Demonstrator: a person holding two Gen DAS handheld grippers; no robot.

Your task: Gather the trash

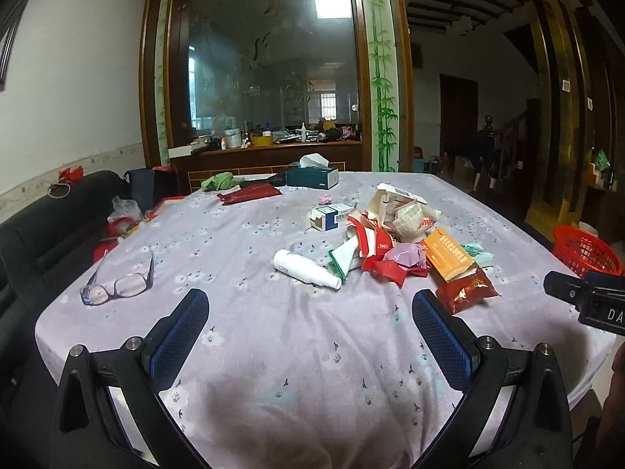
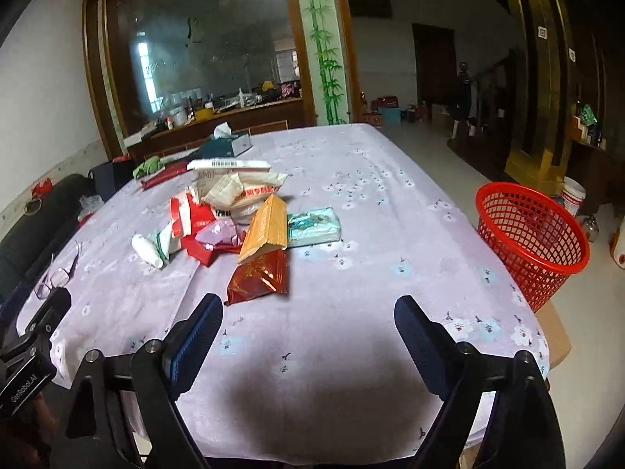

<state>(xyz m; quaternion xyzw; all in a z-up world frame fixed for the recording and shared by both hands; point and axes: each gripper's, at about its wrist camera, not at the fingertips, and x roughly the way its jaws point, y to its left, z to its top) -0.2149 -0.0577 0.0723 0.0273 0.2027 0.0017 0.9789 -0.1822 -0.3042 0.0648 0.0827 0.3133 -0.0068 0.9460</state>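
Table [image 1: 273, 351] under lilac floral cloth. Trash heap [image 1: 398, 234] mid-table: cartons, red wrappers, white bottle [image 1: 304, 267], orange box [image 1: 447, 254], shiny red pouch [image 1: 466, 291]. Glasses [image 1: 117, 283] near left edge. Tissue box [image 1: 312, 176], red packet [image 1: 250, 194], green cloth [image 1: 218, 181] at far end.

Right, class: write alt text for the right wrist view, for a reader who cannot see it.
A pile of wrappers and boxes lies on a lilac floral tablecloth, beyond the open, empty right gripper. A red mesh basket stands off the table's right edge.
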